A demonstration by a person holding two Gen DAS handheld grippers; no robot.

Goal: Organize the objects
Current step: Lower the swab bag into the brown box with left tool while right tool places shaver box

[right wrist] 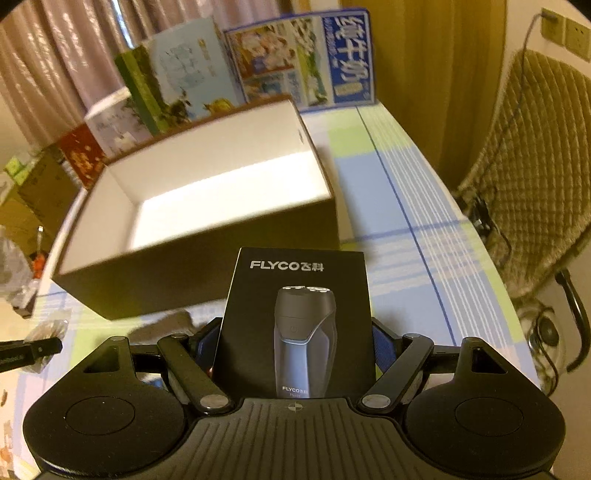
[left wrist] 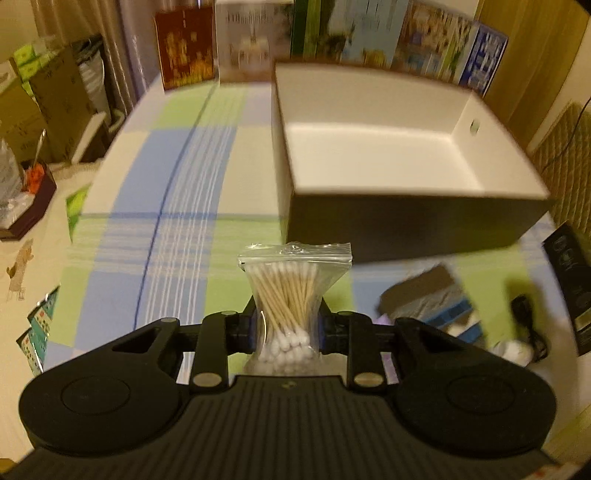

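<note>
Open box (left wrist: 388, 147): brown outside, white inside, nothing in the part of the inside I can see; it stands on my checked surface (left wrist: 177, 177) and is the landmark for every line below.
Bag of cotton swabs (left wrist: 291, 291): clear zip bag, raised in front of the box's near wall, toward the box's left corner, pinched at its waist so it flares above and below.
Left gripper (left wrist: 290, 326): my jaws are closed narrowly on the bag of cotton swabs, one pad pressing each side of it.
Shaver carton (right wrist: 295, 325): black, printed FLYCO with a picture of a shaver, held upright just in front of the box's near wall, on the box's right side.
Right gripper (right wrist: 295, 341): my jaws sit fairly wide apart, clamped on the two side edges of the shaver carton.
Upright cartons (left wrist: 369, 33): a row of printed packages stands on edge behind the box's far wall, from a red one at the left to a blue-and-white one at the right.
Small items (left wrist: 436, 299): blurred things lie on the surface in front of the box's right corner, among them something blue and something white; I cannot tell what they are.
Chair (right wrist: 535, 166): quilted back, off the surface, well to the right of the box.
</note>
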